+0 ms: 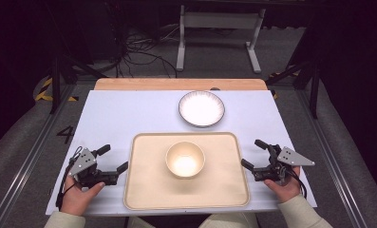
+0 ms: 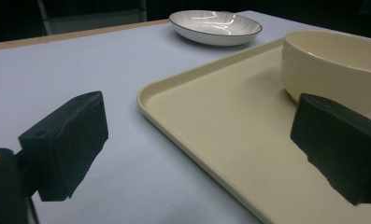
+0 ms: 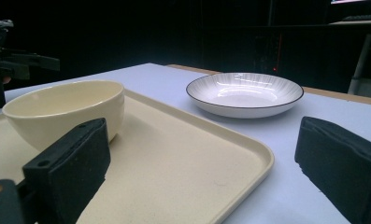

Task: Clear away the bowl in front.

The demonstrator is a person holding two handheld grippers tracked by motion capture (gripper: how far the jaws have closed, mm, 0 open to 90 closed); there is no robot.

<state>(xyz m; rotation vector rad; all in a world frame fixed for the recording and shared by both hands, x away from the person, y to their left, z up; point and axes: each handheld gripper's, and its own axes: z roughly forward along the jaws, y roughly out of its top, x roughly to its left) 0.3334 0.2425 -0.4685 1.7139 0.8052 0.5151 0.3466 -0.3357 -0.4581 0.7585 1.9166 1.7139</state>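
I see both grippers, left [image 1: 113,159] and right [image 1: 253,153], spread wide, empty, flanking the tray [image 1: 143,190] on the white table [image 1: 124,114], dark room behind.

The left hand [image 1: 77,195] holds the left gripper [image 1: 113,159] low, with its jaws wide apart. The right hand [image 1: 285,186] holds the right gripper [image 1: 253,153] the same way, jaws apart. Both seem to hold nothing.

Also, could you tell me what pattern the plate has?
White plate with fine radial ribbing and a thin dark rim, clearest in the right gripper view.
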